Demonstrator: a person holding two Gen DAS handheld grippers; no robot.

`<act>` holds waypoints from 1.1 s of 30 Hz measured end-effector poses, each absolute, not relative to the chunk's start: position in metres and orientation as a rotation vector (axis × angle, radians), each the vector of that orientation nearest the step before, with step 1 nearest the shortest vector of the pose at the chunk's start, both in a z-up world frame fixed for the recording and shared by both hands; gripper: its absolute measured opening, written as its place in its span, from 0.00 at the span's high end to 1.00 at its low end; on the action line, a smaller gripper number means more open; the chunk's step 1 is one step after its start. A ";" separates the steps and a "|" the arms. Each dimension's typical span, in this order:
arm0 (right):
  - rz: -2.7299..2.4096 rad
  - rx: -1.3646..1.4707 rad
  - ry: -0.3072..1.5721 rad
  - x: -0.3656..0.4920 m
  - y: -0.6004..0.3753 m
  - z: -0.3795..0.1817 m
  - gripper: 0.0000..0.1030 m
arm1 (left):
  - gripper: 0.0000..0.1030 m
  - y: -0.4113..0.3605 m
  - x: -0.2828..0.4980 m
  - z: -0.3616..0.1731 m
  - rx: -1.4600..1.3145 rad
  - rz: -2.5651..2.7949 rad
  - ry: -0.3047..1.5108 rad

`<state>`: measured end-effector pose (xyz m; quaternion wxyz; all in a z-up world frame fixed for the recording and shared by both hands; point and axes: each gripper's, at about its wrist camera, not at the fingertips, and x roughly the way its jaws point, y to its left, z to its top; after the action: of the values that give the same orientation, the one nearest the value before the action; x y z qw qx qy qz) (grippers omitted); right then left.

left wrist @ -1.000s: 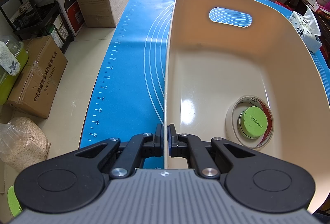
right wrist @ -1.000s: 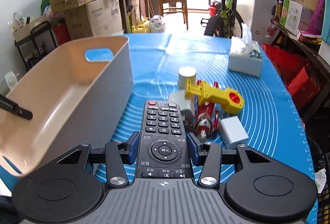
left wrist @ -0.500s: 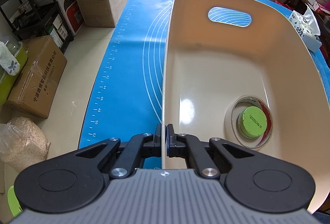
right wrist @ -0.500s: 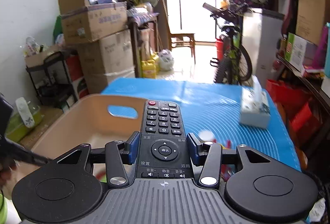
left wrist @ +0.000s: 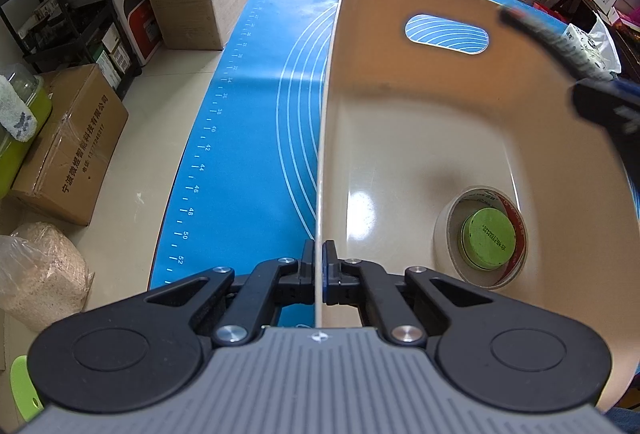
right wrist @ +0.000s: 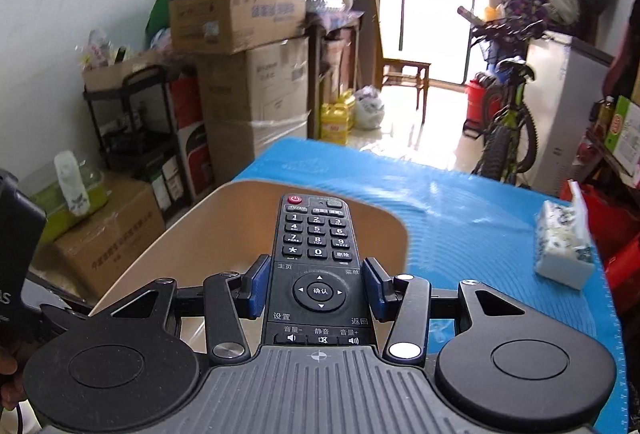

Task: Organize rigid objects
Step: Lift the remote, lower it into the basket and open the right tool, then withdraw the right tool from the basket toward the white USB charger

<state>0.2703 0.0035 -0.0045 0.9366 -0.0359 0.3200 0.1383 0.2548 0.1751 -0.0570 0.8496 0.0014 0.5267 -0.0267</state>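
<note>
A beige plastic bin (left wrist: 420, 122) stands on the blue mat (left wrist: 264, 106). My left gripper (left wrist: 319, 266) is shut on the bin's thin near-left rim. Inside the bin lies a tape roll (left wrist: 484, 234) with a green-lidded jar (left wrist: 489, 238) in its hole. My right gripper (right wrist: 318, 284) is shut on a black remote control (right wrist: 316, 266), its pads pressing the remote's sides. The remote hangs above the beige bin (right wrist: 248, 230), pointing at its far end. In the left wrist view the remote (left wrist: 548, 42) comes in blurred at the upper right, over the bin.
A tissue pack (right wrist: 564, 246) lies on the mat (right wrist: 460, 234) at the right. Stacked cardboard boxes (right wrist: 248, 54), a black shelf rack (right wrist: 132, 122) and yellow jugs stand past the table's left and far edges. A bicycle (right wrist: 504, 114) leans at the back right.
My right gripper carried the remote up and leftward, from beside the toys on the mat to above the bin. The left gripper stayed clamped on the rim.
</note>
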 end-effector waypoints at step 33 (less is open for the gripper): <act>0.305 -0.127 0.870 0.284 0.019 -0.032 0.35 | 0.96 0.174 0.255 -0.056 0.008 -0.053 1.115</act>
<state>0.2837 0.0189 -0.0323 0.8937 -0.0611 0.4193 0.1471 0.2551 0.1743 -0.0560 0.8483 0.0039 0.5289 -0.0250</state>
